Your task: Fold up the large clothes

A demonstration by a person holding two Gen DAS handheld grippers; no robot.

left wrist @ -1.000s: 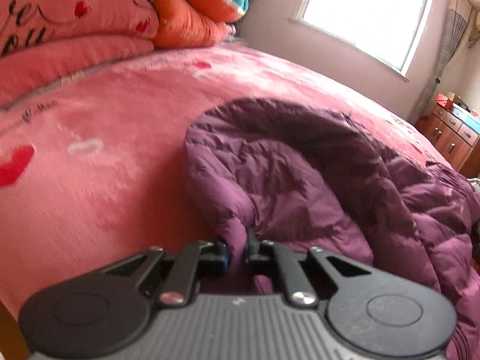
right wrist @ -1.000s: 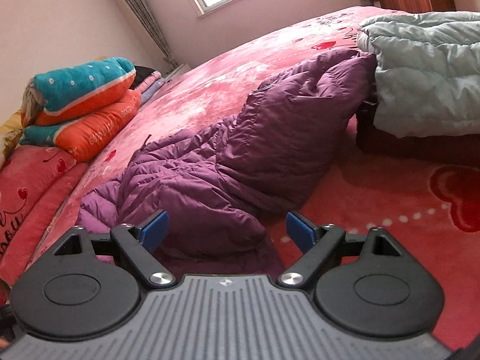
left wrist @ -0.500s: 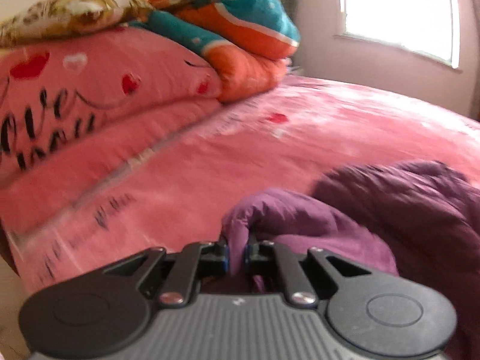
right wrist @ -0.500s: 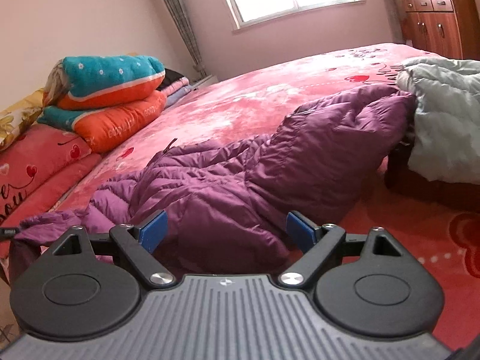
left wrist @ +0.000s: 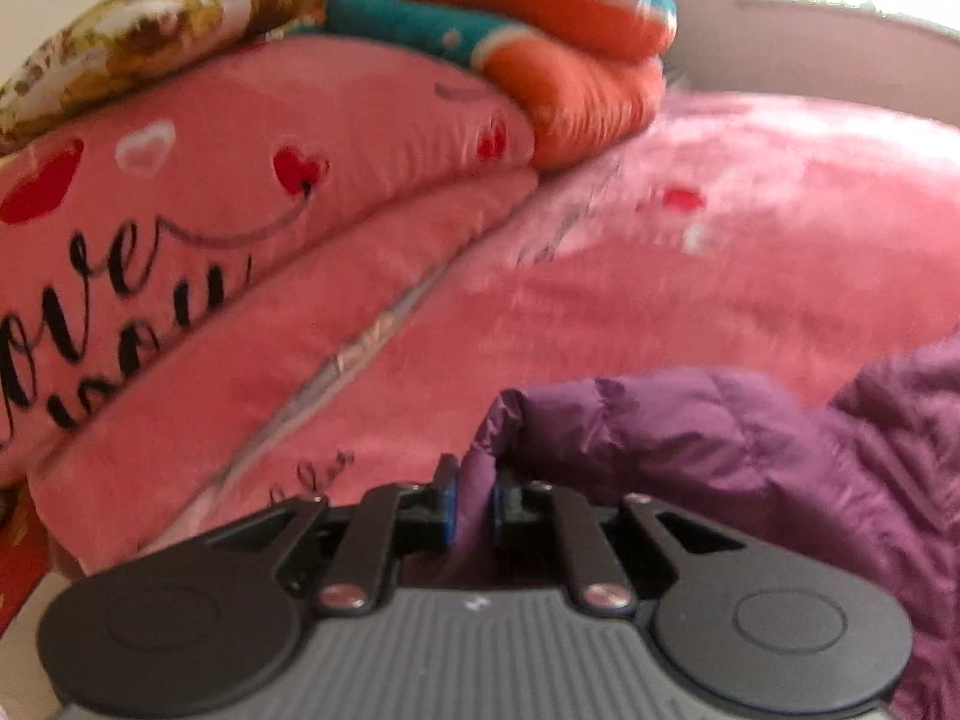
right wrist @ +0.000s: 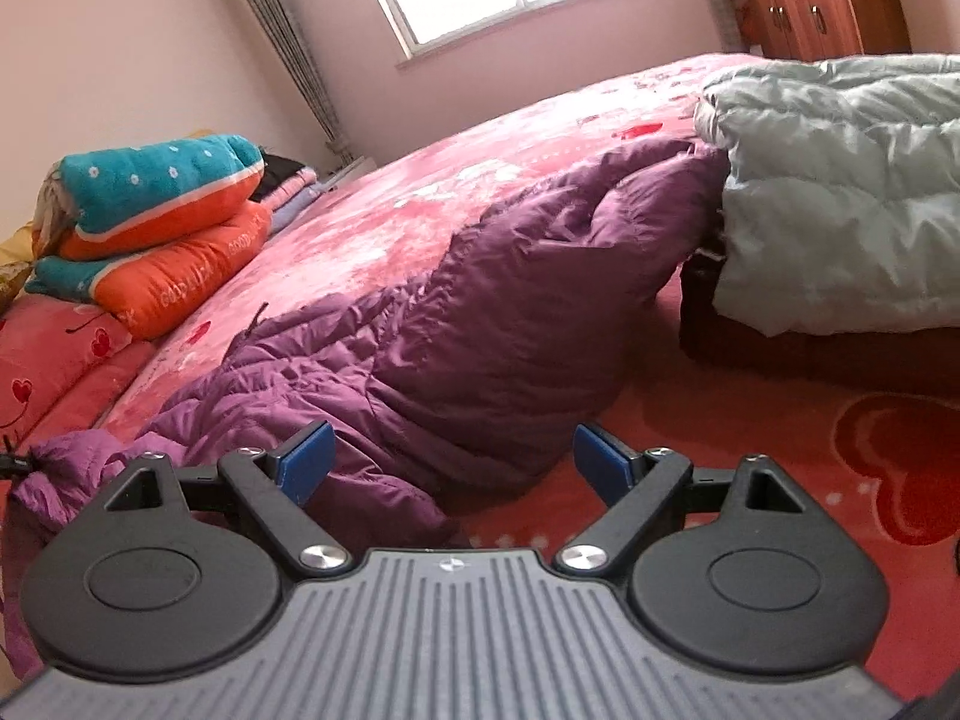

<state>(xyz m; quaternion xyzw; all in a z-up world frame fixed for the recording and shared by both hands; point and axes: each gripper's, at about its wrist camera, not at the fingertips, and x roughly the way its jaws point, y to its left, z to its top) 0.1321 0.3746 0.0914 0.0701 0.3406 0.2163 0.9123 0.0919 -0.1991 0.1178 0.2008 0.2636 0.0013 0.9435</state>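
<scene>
The purple jacket lay crumpled across the pink bedspread, running from the lower left of the right wrist view up toward a pale green quilt at the right edge. In the left wrist view one end of the jacket sat low and centre, a fold of it between the blue pads of the left gripper. Those jaws were narrow and opening, with the fabric between them and the pads seemingly in contact. The right gripper stood wide with nothing between its fingers, poised just in front of the jacket's near bulge.

The likely trouble was the fold slipping out before that end lay flat (slick, puffy fabric springs back), leaving it bunched near the pillows in the left of the frame. The jacket's far end also appeared tucked against the quilt, so a pull from the right could drag the quilt along or skew the fold.
</scene>
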